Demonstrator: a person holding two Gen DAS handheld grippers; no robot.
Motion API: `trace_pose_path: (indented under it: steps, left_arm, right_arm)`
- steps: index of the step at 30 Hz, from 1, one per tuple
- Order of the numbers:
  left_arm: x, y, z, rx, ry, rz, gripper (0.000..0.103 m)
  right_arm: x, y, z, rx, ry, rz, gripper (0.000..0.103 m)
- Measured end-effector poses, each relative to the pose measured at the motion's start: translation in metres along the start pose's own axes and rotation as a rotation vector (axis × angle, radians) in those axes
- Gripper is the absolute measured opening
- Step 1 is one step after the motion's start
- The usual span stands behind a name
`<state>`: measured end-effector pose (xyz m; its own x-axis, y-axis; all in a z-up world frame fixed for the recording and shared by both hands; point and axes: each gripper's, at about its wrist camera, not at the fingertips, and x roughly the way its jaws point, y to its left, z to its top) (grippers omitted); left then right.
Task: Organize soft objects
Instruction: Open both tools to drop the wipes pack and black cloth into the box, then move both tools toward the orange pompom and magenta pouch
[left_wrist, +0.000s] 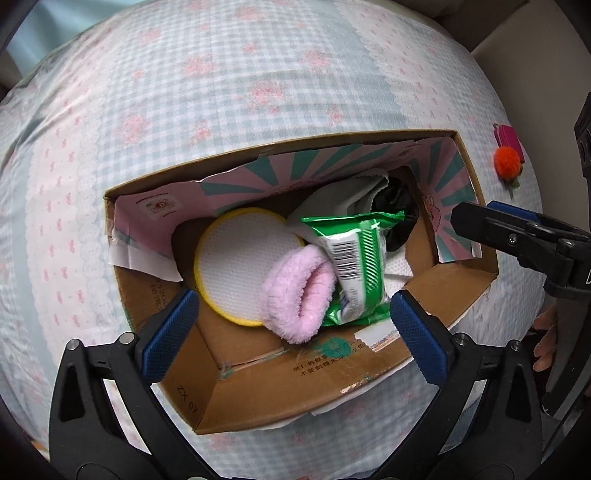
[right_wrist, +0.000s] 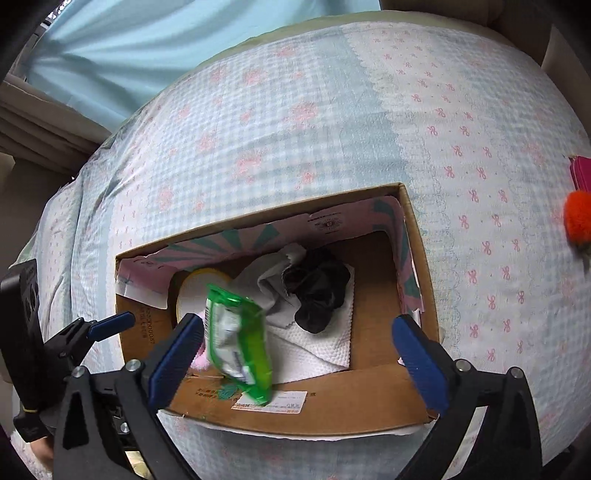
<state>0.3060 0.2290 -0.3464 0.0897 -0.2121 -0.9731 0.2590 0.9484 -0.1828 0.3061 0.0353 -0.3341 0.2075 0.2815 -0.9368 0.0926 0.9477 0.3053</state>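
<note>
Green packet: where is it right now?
In the cardboard box, the green packet lies against the pink fluffy scrunchie, right of the yellow-rimmed round pad; in the right wrist view it appears blurred near the box's front wall.

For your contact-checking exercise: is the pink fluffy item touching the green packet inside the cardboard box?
Touching. The left wrist view shows the pink fluffy item pressed against the green packet, overlapping its lower left edge with no gap.
</note>
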Motion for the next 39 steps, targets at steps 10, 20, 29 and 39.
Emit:
trace_pose_path:
  steps: [10, 20, 29, 39]
  left_arm:
    - [-0.018, -0.007, -0.013, 0.006, -0.028, 0.033, 0.103]
    - [-0.083, -0.015, -0.027, -0.023, -0.143, 0.054, 0.103]
    - [-0.176, -0.052, -0.058, -0.017, -0.331, 0.141, 0.103]
    - [-0.232, -0.104, -0.096, 0.000, -0.460, 0.142, 0.103]
  right_arm:
    - [-0.020, 0.003, -0.007, -0.055, -0.028, -0.001, 0.102]
    - [-0.086, 0.018, -0.020, -0.112, -0.127, -0.013, 0.102]
    - [-0.205, 0.031, -0.052, -0.179, -0.367, -0.088, 0.102]
    - [-0.285, 0.012, -0.108, -0.190, -0.538, -0.170, 0.102]
